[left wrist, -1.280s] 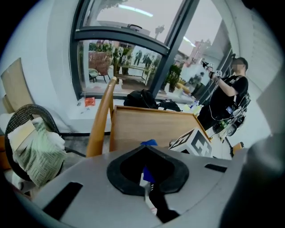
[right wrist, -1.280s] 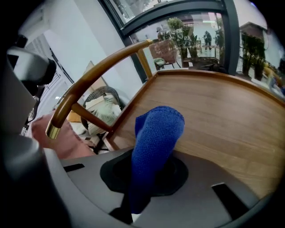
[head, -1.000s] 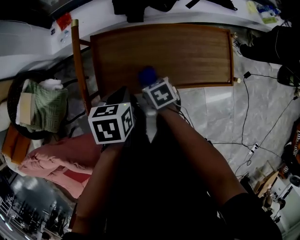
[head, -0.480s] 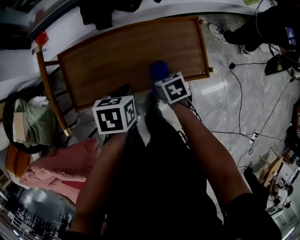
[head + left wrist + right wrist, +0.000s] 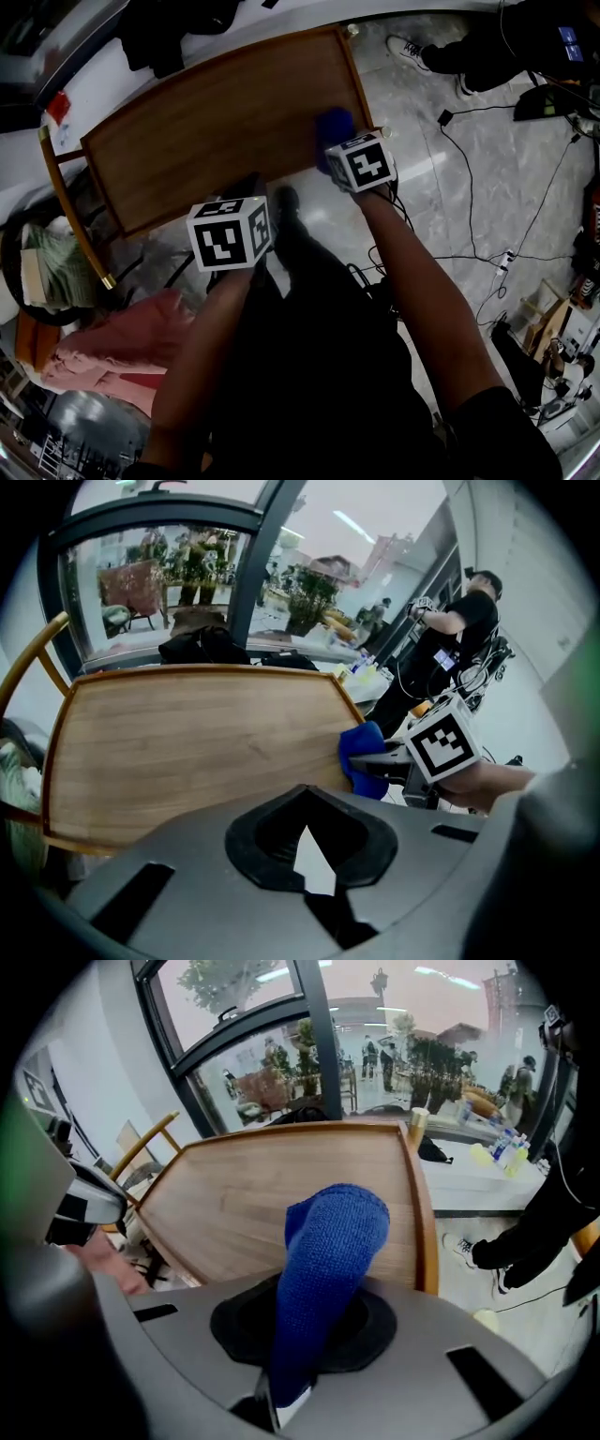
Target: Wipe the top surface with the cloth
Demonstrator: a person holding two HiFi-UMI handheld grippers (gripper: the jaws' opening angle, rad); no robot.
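Note:
The wooden table top (image 5: 216,122) lies slanted across the head view, its raised rim running round it. My right gripper (image 5: 335,141) is shut on a blue cloth (image 5: 334,124), which rests on the table's near edge close to the right corner. In the right gripper view the blue cloth (image 5: 323,1260) sticks up out of the right gripper (image 5: 279,1399) over the table top (image 5: 253,1194). My left gripper (image 5: 246,192) hangs short of the near edge, off the wood. In its own view the left gripper (image 5: 314,892) is shut on nothing, and the blue cloth (image 5: 361,758) shows at the right.
A wooden chair rail (image 5: 70,216) and a dark basket with green fabric (image 5: 47,262) stand at the left. Pink cloth (image 5: 103,347) lies on the floor below them. Cables (image 5: 469,253) cross the marble floor at the right. A person in black (image 5: 487,37) stands beyond the table's right corner.
My right gripper has slid the blue cloth rightwards along the near edge, from about its middle to close to the right corner. The left gripper has stayed before the table.

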